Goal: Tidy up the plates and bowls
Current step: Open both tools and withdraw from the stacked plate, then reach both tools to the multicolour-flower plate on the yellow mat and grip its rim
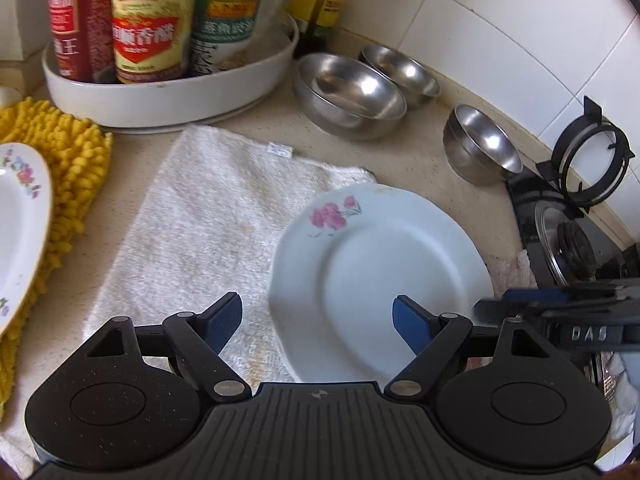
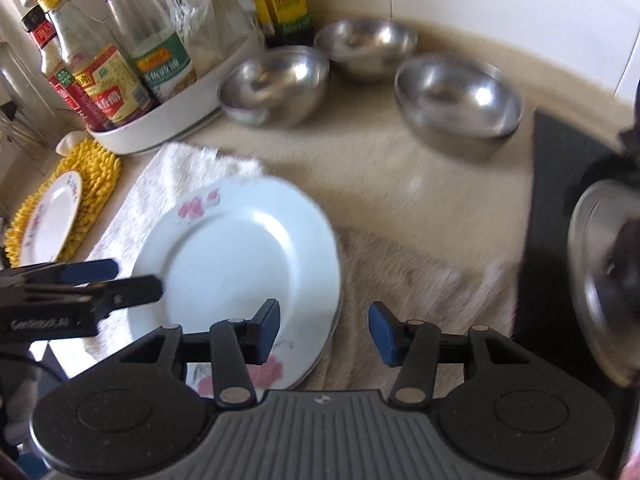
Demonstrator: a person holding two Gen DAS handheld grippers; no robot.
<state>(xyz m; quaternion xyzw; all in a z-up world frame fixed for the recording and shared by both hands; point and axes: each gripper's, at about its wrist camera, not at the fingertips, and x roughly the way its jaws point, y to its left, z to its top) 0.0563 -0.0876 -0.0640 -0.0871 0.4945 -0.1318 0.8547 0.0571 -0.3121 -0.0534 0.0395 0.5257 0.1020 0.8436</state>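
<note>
Hovering over the white floral plate [image 1: 384,276], the left gripper [image 1: 318,320] has its fingers spread and holds nothing; the right gripper [image 2: 324,330] is likewise spread and empty, just off that plate's right edge. Plate lies flat, partly on the white towel [image 1: 208,216], and the right view hints at a second rim under it, so maybe a stack, hard to tell. Another floral plate [image 1: 20,232] sits apart on the yellow mat [image 1: 76,160]. Three steel bowls: the near bowl [image 1: 352,92] and back bowl [image 1: 404,72] touch side by side, the third bowl [image 1: 480,148] stands alone by the stove [image 1: 568,240]. Judging by this, task is early: bowls unnested, plates not gathered.
</note>
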